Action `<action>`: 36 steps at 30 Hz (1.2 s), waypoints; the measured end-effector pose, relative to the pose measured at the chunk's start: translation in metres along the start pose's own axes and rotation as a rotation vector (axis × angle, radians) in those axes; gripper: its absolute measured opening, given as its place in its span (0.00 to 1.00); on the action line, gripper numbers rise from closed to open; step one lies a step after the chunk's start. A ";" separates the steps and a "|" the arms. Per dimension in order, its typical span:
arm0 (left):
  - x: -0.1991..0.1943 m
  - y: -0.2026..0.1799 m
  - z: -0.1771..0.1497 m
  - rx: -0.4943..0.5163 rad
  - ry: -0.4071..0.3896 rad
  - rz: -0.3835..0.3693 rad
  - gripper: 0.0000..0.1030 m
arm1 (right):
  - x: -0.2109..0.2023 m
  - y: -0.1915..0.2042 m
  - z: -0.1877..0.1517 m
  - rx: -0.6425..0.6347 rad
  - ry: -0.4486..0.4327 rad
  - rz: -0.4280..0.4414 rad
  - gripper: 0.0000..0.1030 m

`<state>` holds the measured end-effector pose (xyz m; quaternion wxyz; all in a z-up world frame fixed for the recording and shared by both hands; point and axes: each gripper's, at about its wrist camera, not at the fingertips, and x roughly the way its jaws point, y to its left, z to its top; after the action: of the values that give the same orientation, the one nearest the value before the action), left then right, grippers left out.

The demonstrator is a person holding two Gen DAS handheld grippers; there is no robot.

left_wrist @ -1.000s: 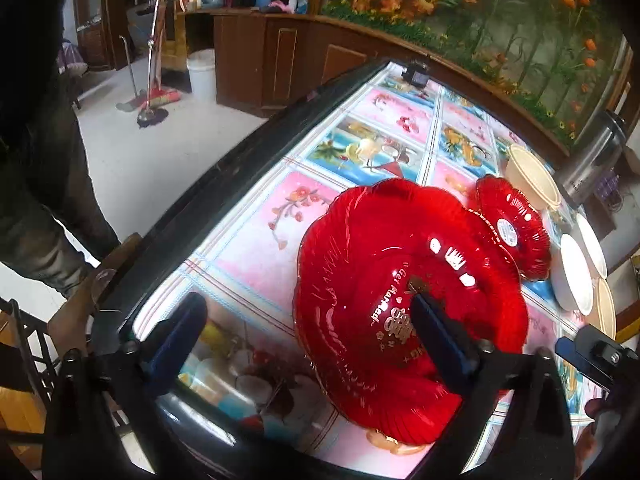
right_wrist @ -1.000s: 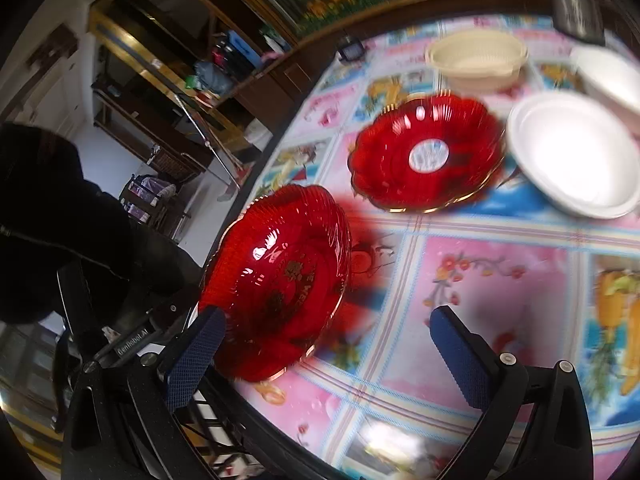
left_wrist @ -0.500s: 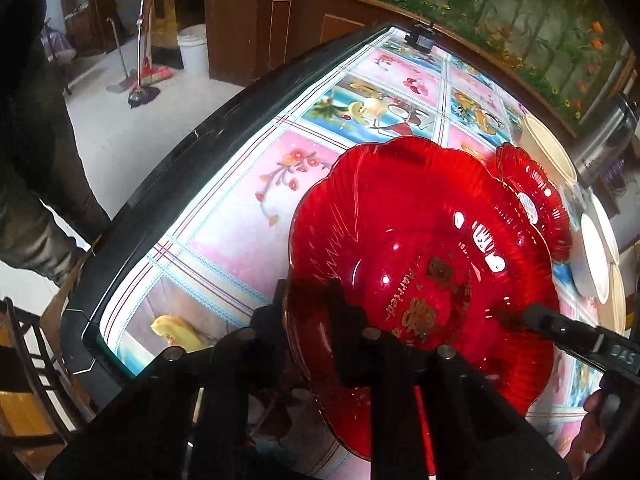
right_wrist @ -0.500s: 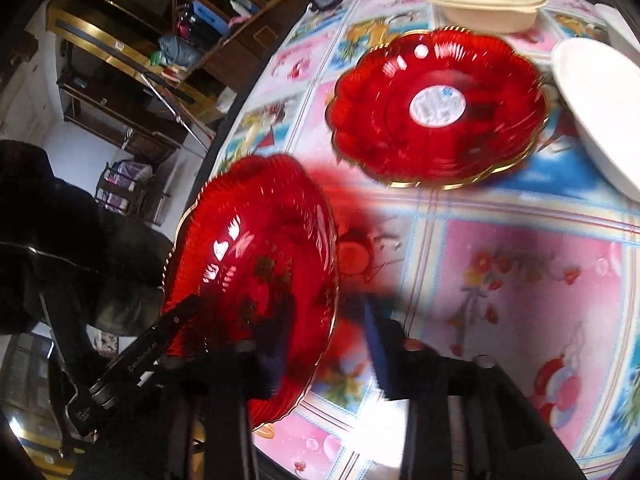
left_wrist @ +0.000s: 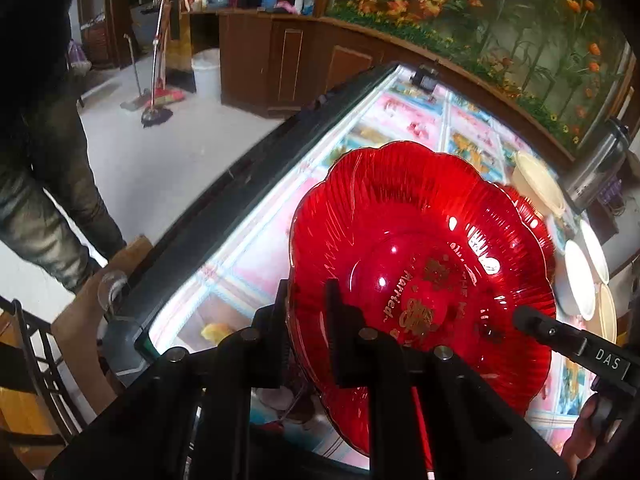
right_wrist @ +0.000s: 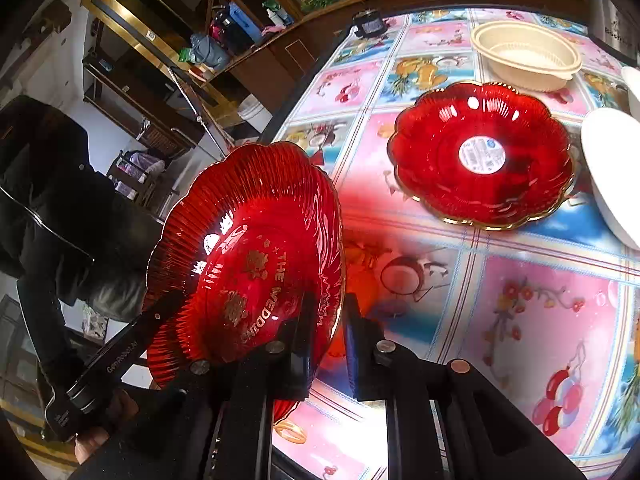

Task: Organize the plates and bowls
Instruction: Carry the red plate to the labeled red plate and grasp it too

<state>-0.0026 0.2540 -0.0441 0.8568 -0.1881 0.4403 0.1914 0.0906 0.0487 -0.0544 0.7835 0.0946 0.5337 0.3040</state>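
A red scalloped plate with gold lettering (left_wrist: 420, 264) is held tilted above the table's near edge; it also shows in the right wrist view (right_wrist: 248, 256). My left gripper (left_wrist: 308, 316) is shut on its left rim. My right gripper (right_wrist: 328, 328) is shut on its opposite rim. A second red plate with a white sticker (right_wrist: 482, 154) lies flat on the patterned table (right_wrist: 540, 320), beyond the held plate. A cream bowl (right_wrist: 526, 54) stands behind it. A white plate (right_wrist: 612, 172) lies at the right.
A steel kettle (left_wrist: 592, 168) stands at the table's far right. A small black object (right_wrist: 370, 24) sits at the far edge. A person in dark clothes (left_wrist: 44, 140) stands left of the table. A wooden counter (left_wrist: 288, 64) lies beyond.
Both grippers were open a second ago and have closed on opposite rims of the lettered red plate. The plate has risen and tilted off the table.
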 end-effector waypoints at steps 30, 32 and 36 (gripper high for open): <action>0.039 -0.170 0.065 0.211 0.129 -0.173 0.79 | -0.048 -0.141 0.027 0.425 -0.185 0.135 0.60; 0.054 -0.185 0.069 0.222 0.148 -0.155 0.79 | -0.043 -0.147 0.033 0.451 -0.180 0.133 0.60; 0.078 -0.199 0.080 0.225 0.196 -0.142 0.79 | -0.030 -0.154 0.045 0.461 -0.177 0.123 0.60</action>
<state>0.1923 0.1358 -0.0351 0.8367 -0.1394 0.5262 0.0605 0.1810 -0.0831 -0.0854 0.7650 0.3292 0.5113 0.2121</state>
